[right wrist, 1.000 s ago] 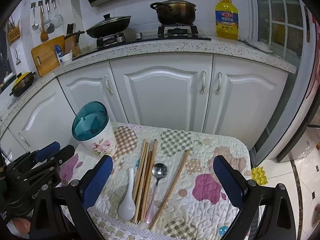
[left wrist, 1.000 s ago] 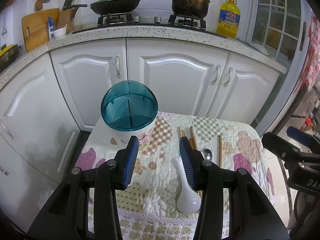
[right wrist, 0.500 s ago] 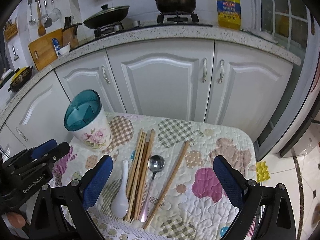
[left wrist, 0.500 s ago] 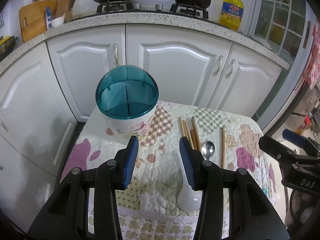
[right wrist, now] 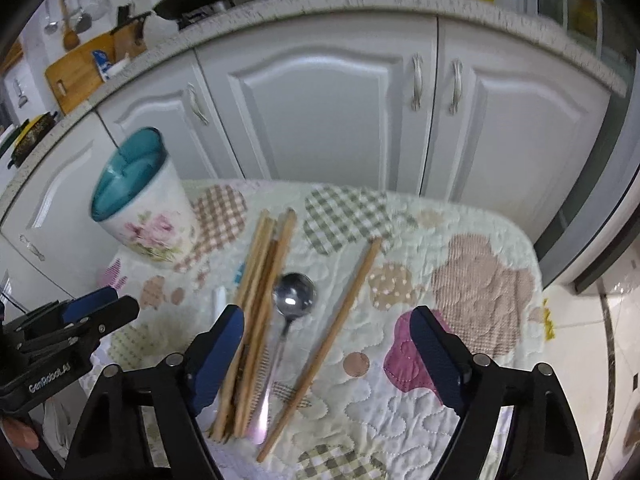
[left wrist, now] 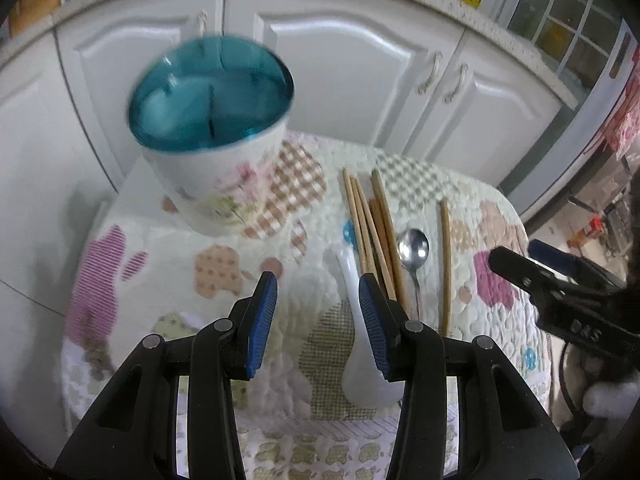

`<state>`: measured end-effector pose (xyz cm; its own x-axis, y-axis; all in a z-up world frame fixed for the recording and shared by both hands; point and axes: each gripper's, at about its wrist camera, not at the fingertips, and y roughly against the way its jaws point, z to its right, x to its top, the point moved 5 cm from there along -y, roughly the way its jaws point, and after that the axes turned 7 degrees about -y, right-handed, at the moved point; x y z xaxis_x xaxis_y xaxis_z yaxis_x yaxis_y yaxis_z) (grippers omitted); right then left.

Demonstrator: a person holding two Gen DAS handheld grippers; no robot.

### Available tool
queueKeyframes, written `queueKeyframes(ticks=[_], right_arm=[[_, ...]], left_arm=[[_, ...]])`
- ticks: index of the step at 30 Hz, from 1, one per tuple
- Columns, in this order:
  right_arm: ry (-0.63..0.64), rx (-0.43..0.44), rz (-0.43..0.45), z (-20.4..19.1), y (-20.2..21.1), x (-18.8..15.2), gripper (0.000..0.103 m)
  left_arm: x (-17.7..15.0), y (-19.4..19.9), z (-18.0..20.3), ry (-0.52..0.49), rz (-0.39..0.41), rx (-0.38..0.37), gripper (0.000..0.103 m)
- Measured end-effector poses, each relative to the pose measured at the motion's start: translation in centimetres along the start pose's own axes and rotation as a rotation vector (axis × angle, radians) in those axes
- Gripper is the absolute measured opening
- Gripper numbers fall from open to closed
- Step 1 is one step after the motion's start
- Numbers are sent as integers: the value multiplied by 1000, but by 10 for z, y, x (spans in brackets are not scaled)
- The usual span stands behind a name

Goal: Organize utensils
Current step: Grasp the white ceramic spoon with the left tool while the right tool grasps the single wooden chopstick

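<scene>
Right gripper point(right wrist: 324, 360): my jaws are closing, nothing pinched yet; the steel spoon point(right wrist: 294, 294) and single wooden chopstick point(right wrist: 336, 336) lie between them.
Left gripper point(left wrist: 318, 322): spread, empty, white ceramic soup spoon point(left wrist: 356, 344) just right of it.
Chopstick bundle point(right wrist: 256, 300): at my right gripper's left finger.
Holder: teal-rimmed floral utensil cup point(left wrist: 212, 136), ahead-left.
Technique: I'd centre on one item before pinching.

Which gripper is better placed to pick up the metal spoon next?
Right. The right gripper is closing with the metal spoon framed between its fingers, nothing pressed yet. The left gripper points at bare cloth beside the white ceramic spoon, further from the metal one.
</scene>
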<state>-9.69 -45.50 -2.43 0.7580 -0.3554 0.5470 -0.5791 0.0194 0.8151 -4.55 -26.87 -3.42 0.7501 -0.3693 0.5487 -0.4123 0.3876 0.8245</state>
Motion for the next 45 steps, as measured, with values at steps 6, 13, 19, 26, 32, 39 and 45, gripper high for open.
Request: queueKeyframes(ticks=[6, 13, 19, 26, 32, 39, 45], right_arm=[[-61, 61, -76, 16, -37, 3, 59], [-83, 60, -111, 26, -67, 17, 46], [-92, 64, -145, 31, -93, 25, 33], [-82, 87, -159, 29, -113, 30, 12], [-91, 141, -165, 31, -99, 28, 9], [-84, 208, -121, 21, -53, 27, 7], [-42, 253, -70, 6, -7, 26, 7]], left_arm=[[1, -34, 6, 0, -49, -61, 42], [6, -69, 10, 0, -92, -85, 42], [8, -88, 17, -21, -119, -106, 40], [11, -95, 14, -11, -118, -160, 12], [5, -74, 4, -13, -95, -161, 12], [9, -24, -3, -18, -18, -179, 12], [8, 17, -5, -43, 36, -185, 12]])
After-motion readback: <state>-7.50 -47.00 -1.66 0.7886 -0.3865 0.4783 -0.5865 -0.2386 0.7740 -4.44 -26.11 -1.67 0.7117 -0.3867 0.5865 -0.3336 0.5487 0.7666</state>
